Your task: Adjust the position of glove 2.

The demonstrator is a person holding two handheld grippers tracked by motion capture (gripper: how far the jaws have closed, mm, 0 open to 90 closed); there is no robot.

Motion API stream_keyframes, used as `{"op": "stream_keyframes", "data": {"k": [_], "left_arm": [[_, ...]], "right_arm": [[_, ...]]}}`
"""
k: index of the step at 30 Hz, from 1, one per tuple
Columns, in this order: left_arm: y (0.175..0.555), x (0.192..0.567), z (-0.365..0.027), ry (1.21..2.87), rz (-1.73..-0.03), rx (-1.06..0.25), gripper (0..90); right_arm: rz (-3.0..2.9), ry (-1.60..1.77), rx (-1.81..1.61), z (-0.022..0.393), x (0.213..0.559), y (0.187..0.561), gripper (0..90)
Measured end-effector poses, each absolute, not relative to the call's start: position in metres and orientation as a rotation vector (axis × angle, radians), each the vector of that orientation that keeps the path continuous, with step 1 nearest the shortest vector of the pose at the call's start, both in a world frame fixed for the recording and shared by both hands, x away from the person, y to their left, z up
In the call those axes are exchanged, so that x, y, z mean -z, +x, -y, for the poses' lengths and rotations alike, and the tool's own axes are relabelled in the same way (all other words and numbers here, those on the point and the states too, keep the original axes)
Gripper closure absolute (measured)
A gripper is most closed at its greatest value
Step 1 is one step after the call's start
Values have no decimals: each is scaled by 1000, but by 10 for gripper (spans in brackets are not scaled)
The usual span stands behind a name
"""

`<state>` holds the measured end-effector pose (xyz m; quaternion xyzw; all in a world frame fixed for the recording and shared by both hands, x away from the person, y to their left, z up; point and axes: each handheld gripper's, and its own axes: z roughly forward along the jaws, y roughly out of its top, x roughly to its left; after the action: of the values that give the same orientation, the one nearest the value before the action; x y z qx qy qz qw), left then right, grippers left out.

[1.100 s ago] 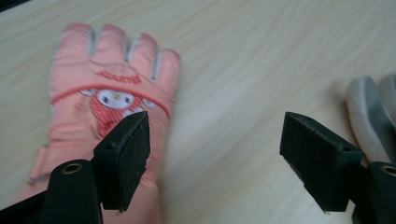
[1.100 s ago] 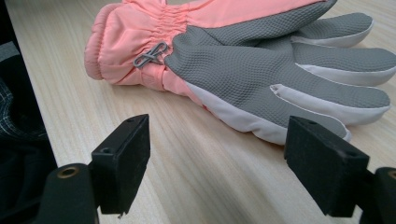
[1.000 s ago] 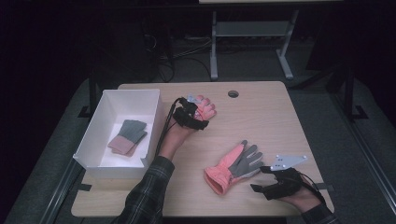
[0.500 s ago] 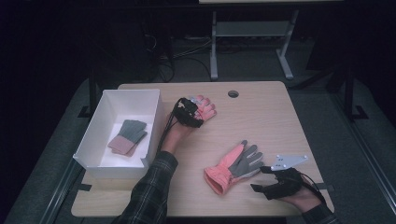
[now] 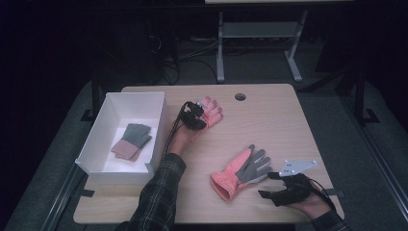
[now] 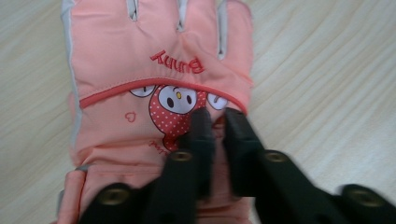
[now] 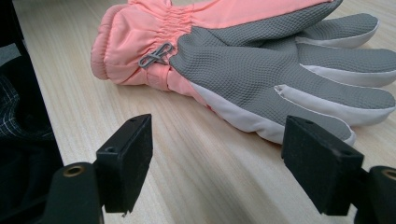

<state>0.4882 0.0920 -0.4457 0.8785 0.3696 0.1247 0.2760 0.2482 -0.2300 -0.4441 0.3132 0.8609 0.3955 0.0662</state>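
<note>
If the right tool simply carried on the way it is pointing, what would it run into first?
Most likely the pink-and-grey glove lying palm-up just ahead of the open right tool; bare table lies between them, though depth is uncertain.

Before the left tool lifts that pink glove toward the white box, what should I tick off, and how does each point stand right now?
1. Left tool pinching the printed glove: ok, jaws have just been closing and now nip a fold of its fabric.
2. How firm that pinch is: cannot tell.
3. Printed glove free of other things on the table: ok.
4. White box has room: ok, bare floor beside the folded glove inside.
5. Right tool out of the way: ok, open, short of the palm-up glove.
</note>
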Motion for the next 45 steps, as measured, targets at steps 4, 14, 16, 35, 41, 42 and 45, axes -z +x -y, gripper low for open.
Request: {"op": "stream_keyframes", "data": {"k": [4,14,16,35,41,42,45], "left_arm": [[490,443,-93,2357,-990,-321,891],[472,416,-89,2318,-909,-312,896],[460,410,-82,2346,-855,-292,896],[408,410,-57,2356,-708,-182,758],[425,405,-72,2328,-787,-265,609],[428,406,-73,2325,-792,-256,585],[432,413,-73,2350,-793,-226,515]], "right_arm": [[-2599,958,-1197,229,444,247,251],[-2596,956,-1190,230,444,248,255],[-2594,955,-1190,230,443,248,256],[-2592,945,-1189,229,442,247,258],[-2592,944,-1190,229,442,247,258],[-2593,945,-1191,229,442,247,258],[-2593,945,-1194,229,442,247,258]]}}
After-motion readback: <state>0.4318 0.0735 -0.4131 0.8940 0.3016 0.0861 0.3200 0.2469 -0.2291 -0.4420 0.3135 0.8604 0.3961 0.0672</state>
